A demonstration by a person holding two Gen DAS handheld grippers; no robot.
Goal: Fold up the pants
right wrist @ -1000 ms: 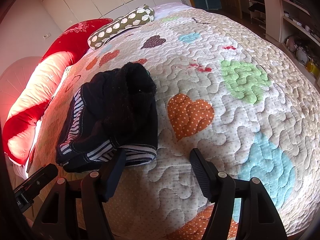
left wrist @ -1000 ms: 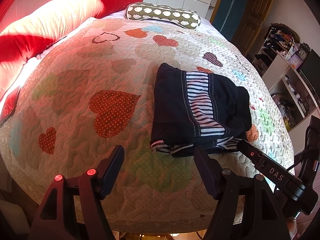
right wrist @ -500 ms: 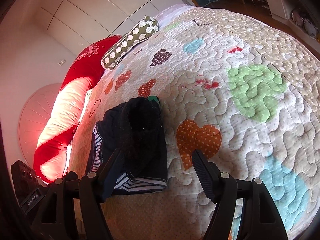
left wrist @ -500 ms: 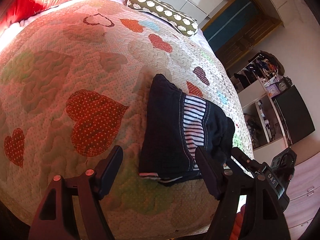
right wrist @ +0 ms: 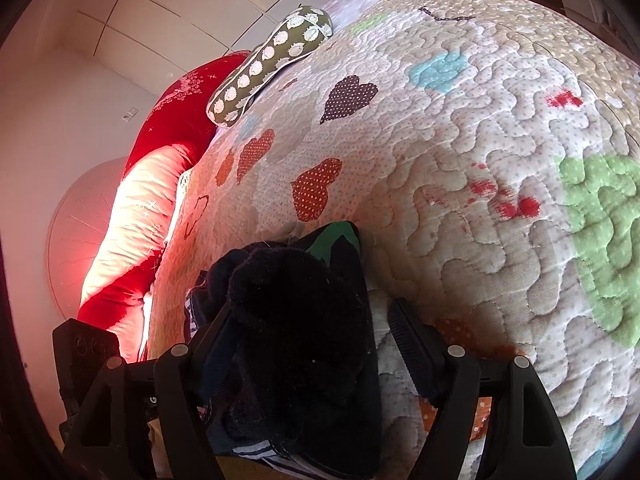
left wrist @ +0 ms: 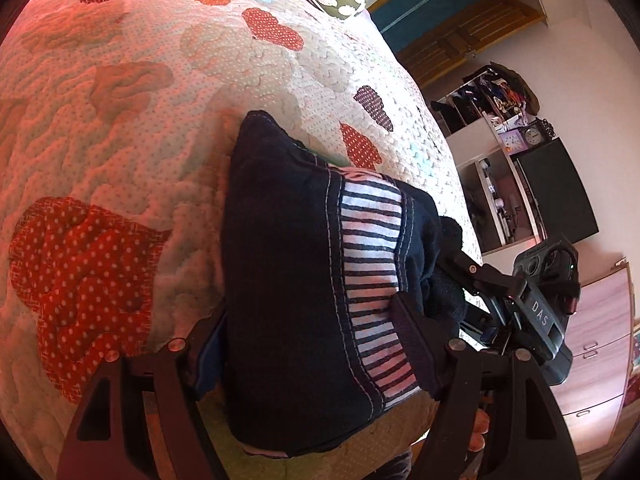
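Left gripper (left wrist: 312,340) is right down at the near edge of the bed, its fingers (left wrist: 412,332) spread wide with the folded pants (left wrist: 288,264) sitting between them. The dark bundle fills the whole gap, striped band (left wrist: 372,240) running up just inside the right-hand finger, but the fingers are apart and not pinching the cloth.

Over to the right gripper (right wrist: 312,340): fingers (right wrist: 408,340) also wide apart. The pants (right wrist: 296,340) bulge up against the left-hand finger and cover most of the gap, while the right-hand finger rests over bare quilt (right wrist: 480,200). Whether that finger touches the quilt, I cannot tell.

The pants lie folded on the heart-patterned quilt, close to its near edge. Far ahead of the fingers, a green spotted cushion (right wrist: 272,60) and a red pillow (right wrist: 160,184) sit at the head of the bed.
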